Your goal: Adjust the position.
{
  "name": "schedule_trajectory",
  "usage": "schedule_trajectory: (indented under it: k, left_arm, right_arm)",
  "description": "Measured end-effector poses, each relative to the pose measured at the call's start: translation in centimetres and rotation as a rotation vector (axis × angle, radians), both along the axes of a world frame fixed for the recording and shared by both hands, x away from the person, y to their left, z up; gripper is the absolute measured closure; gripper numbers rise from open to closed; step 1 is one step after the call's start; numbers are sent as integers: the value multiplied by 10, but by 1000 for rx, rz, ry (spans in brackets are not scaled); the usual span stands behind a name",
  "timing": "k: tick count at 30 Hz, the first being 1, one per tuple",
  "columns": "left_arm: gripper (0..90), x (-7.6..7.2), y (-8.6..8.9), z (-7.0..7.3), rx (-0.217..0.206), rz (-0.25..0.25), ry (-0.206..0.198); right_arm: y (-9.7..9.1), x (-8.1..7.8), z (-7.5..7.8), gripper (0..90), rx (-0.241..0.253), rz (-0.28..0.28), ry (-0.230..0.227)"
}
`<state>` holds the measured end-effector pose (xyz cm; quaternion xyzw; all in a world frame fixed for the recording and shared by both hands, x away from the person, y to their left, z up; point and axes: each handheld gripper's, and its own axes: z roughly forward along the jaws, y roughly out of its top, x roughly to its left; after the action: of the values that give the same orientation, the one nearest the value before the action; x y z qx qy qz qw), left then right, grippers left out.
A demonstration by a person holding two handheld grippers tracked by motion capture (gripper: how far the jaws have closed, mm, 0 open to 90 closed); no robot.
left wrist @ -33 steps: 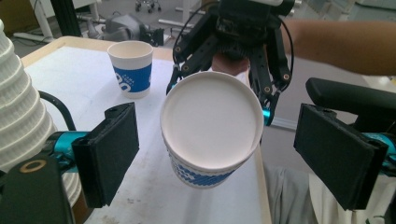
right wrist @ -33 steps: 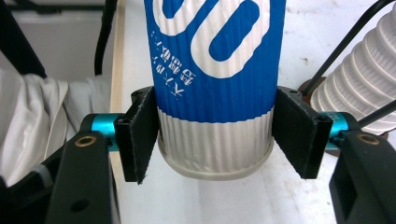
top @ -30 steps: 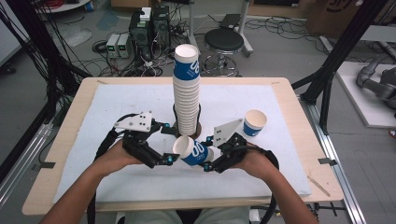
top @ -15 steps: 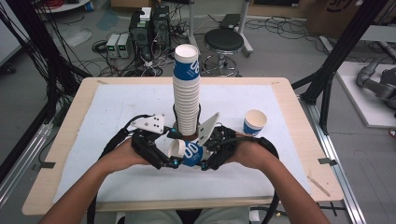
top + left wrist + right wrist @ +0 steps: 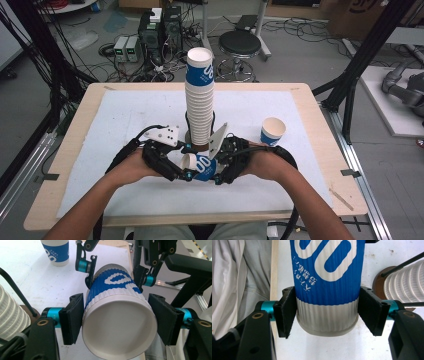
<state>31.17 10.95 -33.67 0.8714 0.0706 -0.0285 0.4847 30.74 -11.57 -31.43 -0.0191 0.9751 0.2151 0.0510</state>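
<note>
Left tongs [image 5: 186, 169], jaws just closed, clamped on the open rim end of a blue-and-white ribbed paper cup [image 5: 199, 166]; right tongs [image 5: 215, 171] gripping its base end. Held level above the bench [image 5: 125, 120], likely for pulling nested cups apart. Tall cup stack [image 5: 200, 100] at twelve o'clock, single cup [image 5: 273, 131] at two.

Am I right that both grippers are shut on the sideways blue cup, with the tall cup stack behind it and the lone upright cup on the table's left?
Not quite: the lone cup stands on the table's right side, as the high view shows. The rest holds: left gripper and right gripper clamp the sideways cup, the stack behind it.
</note>
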Motion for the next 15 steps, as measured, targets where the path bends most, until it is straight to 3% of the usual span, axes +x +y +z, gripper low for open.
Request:
schedule_trajectory:
  k: [3, 6, 10, 15]
  left_arm:
    - [309, 0, 2, -1, -20, 2, -10]
    - [307, -1, 6, -4, -46, -1, -14]
    - [306, -2, 12, -8, -94, 4, -21]
    - [304, -2, 22, -12, -160, 22, -29]
  right_arm:
    - [-1, 1, -1, 272, 30, 10, -14]
    - [-7, 0, 0, 190, 156, 6, -30]
    - [-18, 0, 3, 190, 257, -16, -32]
    - [-31, 0, 1, 190, 393, -43, -3]
